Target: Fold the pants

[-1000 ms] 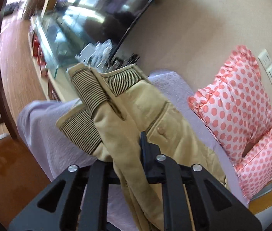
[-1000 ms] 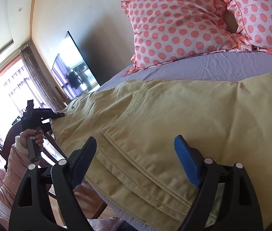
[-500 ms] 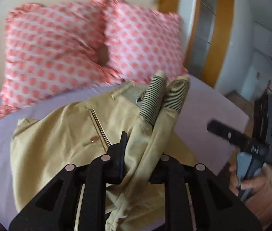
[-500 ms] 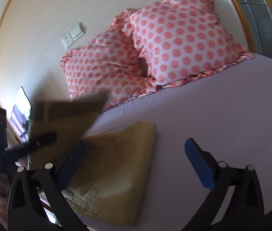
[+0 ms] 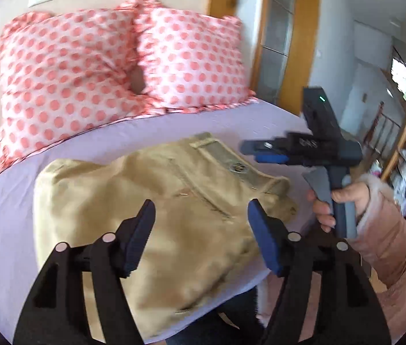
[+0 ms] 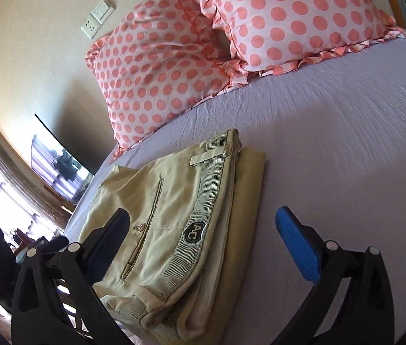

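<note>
Khaki pants folded into a stack near the bed edge. Left hand-held gripper and right hand-held gripper both spread, empty. Fold seemingly finished; next, probably smoothing or squaring.

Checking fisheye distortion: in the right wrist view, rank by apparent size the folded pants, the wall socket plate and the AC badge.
1. folded pants
2. wall socket plate
3. AC badge, close to the plate in size; being nearer the camera makes that order unsure.
</note>
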Available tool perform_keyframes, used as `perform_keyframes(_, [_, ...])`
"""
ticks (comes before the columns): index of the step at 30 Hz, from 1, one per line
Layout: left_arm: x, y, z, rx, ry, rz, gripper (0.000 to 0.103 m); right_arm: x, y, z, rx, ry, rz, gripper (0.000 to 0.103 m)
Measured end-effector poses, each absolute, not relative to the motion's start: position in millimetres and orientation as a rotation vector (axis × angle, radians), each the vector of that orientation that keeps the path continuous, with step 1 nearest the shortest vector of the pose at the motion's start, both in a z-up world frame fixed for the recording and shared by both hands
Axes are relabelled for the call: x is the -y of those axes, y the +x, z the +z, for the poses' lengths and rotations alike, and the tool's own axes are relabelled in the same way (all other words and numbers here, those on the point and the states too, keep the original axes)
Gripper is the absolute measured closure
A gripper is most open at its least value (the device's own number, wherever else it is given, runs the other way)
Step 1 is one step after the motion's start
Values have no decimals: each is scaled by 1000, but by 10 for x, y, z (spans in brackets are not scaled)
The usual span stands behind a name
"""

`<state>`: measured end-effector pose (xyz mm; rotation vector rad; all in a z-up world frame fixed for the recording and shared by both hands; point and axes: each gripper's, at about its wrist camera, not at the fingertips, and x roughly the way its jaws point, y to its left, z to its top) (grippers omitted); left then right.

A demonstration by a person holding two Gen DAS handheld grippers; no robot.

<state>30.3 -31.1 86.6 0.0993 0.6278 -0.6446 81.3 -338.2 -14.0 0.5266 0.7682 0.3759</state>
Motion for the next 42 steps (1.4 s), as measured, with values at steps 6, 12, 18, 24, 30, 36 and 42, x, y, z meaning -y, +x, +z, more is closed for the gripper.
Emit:
perform_keyframes(6, [-655,1164,623,-842,-103,-305,29,3355,1058,-267,-842,521,391,22])
perform_keyframes(12, [-895,1505,290,-996,-254,-409,25,3390,1071,-316,-857,570,451,44])
perform_keyframes(18, [-730,1724,267,-1004,-246,-502,26,3416,1125,-393,-880,637,519,82])
perform_keyframes(24, [-693,1794,421,-982,-270,-523,93,3355,1158,-123,-838,654,641,92])
perform_keyframes(30, [-442,2035,805,-861,-150,-450,96,3243,1597,331,-744,513,637,94])
perform_keyframes(36, [-185,2814,747,-777,-65,-243,86,3400,2301,316,-707,430,424,94])
perform_keyframes(42, [-417,2736,619,-782,-22,-102,65,3484,2302,56,-804,381,256,66])
